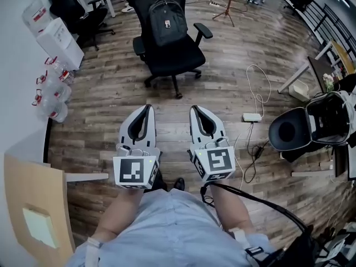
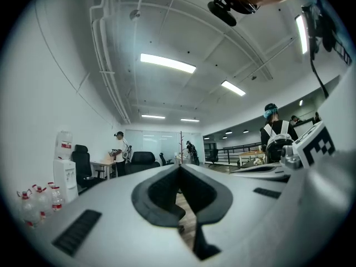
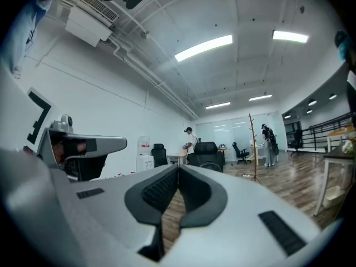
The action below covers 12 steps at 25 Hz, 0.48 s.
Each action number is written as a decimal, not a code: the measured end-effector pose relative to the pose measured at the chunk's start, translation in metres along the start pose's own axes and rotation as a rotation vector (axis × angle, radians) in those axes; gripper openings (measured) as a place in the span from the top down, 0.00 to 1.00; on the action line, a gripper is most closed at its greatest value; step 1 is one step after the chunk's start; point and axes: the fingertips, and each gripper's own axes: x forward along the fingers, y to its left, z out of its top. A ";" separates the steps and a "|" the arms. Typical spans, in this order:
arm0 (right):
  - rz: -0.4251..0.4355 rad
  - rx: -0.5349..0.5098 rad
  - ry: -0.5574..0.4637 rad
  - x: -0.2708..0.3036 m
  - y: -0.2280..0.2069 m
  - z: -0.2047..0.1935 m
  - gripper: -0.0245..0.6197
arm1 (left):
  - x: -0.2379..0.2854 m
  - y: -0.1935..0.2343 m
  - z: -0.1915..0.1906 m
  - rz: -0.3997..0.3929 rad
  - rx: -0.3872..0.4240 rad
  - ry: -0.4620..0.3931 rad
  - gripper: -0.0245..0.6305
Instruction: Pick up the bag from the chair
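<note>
A dark grey backpack (image 1: 167, 21) stands upright on the seat of a black office chair (image 1: 177, 54), leaning on its backrest, at the top middle of the head view. My left gripper (image 1: 147, 108) and right gripper (image 1: 195, 109) are held side by side over the wood floor, well short of the chair and pointing toward it. Both are shut with nothing between the jaws. In the left gripper view the left gripper (image 2: 179, 167) has the chair (image 2: 143, 160) far behind it. In the right gripper view the right gripper (image 3: 178, 168) points at the chair (image 3: 206, 151).
A white water dispenser (image 1: 60, 40) and several water bottles (image 1: 53, 93) line the left wall. Another black chair (image 1: 75, 10) stands at the back left. A power strip with cables (image 1: 251, 117) and a black helmet-like object (image 1: 289, 131) lie to the right. A wooden table (image 1: 33, 216) is near left.
</note>
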 end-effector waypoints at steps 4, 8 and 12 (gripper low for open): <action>0.002 0.011 0.013 0.014 -0.009 -0.006 0.96 | 0.011 0.005 -0.009 0.009 0.000 0.022 0.96; 0.006 0.019 0.019 0.037 -0.019 -0.013 0.96 | 0.033 0.017 -0.020 0.008 -0.007 0.024 0.96; -0.007 0.018 0.037 0.074 -0.034 -0.018 0.96 | 0.070 0.035 -0.029 0.000 -0.025 0.033 0.96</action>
